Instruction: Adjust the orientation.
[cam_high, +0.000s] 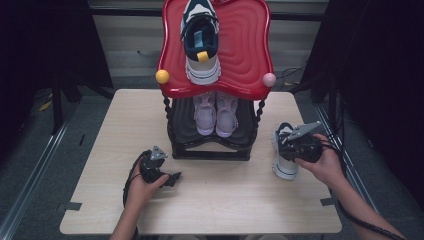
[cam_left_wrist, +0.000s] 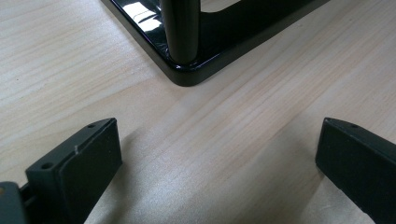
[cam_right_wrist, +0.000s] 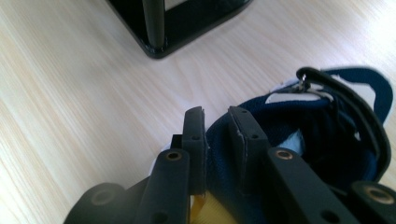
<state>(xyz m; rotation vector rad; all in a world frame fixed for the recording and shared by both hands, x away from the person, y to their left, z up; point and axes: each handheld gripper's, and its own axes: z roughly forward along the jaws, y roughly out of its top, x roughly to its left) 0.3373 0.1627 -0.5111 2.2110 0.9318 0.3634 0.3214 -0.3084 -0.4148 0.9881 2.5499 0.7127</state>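
A navy and white shoe (cam_high: 285, 167) stands on the wooden table (cam_high: 225, 205) to the right of the shoe rack, its opening (cam_right_wrist: 327, 135) facing up. My right gripper (cam_high: 291, 141) (cam_right_wrist: 217, 116) is shut on the shoe's navy collar, one jaw outside and one inside. The matching shoe (cam_high: 201, 42) lies on the rack's red top shelf (cam_high: 245, 45). My left gripper (cam_high: 172, 179) (cam_left_wrist: 219, 126) rests low over the table in front of the rack's left corner, open, with bare wood between its jaws.
A pair of pink shoes (cam_high: 216, 115) sits on the rack's black lower shelf. The black base (cam_high: 210, 152) (cam_left_wrist: 187, 70) (cam_right_wrist: 154, 46) with its posts is close ahead of both grippers. Yellow (cam_high: 162, 76) and pink (cam_high: 269, 79) knobs mark the red shelf's front corners.
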